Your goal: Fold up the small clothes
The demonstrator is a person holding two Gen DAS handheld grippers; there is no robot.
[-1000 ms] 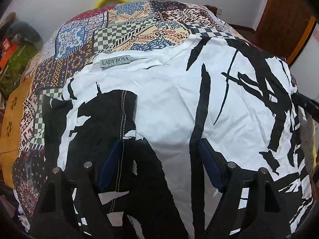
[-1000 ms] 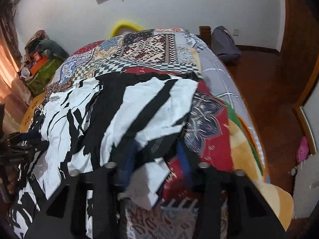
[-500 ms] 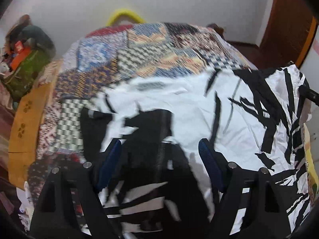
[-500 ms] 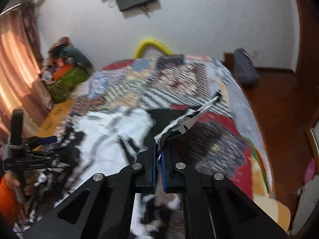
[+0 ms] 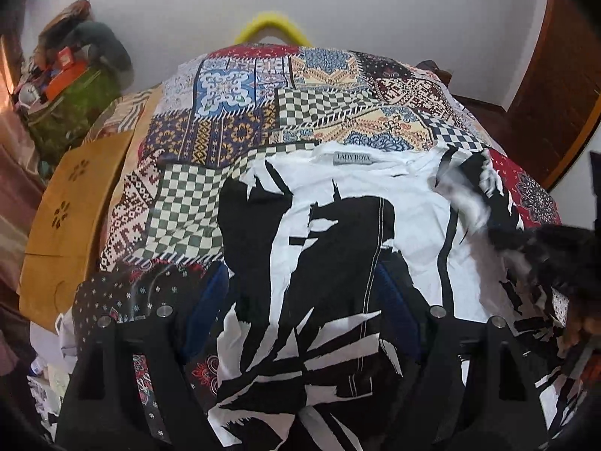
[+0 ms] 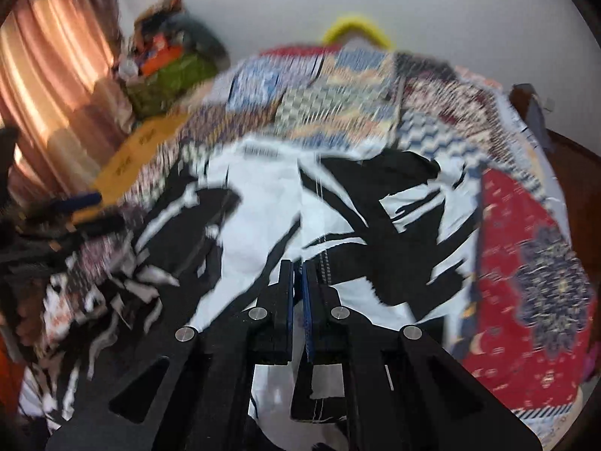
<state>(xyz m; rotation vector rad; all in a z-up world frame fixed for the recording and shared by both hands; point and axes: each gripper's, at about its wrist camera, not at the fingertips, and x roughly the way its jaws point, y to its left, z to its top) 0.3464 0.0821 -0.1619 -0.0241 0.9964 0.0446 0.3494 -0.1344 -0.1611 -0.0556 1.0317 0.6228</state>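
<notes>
On patchwork bedspread (image 5: 240,131) | blk/wht shirt (image 5: 338,225) flat, label up | L claw (image 5: 304,293) agape | R claw (image 6: 298,285) pinching shirt

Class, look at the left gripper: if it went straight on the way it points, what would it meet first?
Probably the black-and-white garment: the open left gripper hangs over it, pointing toward its collar label. Height above the cloth is unclear.
</notes>
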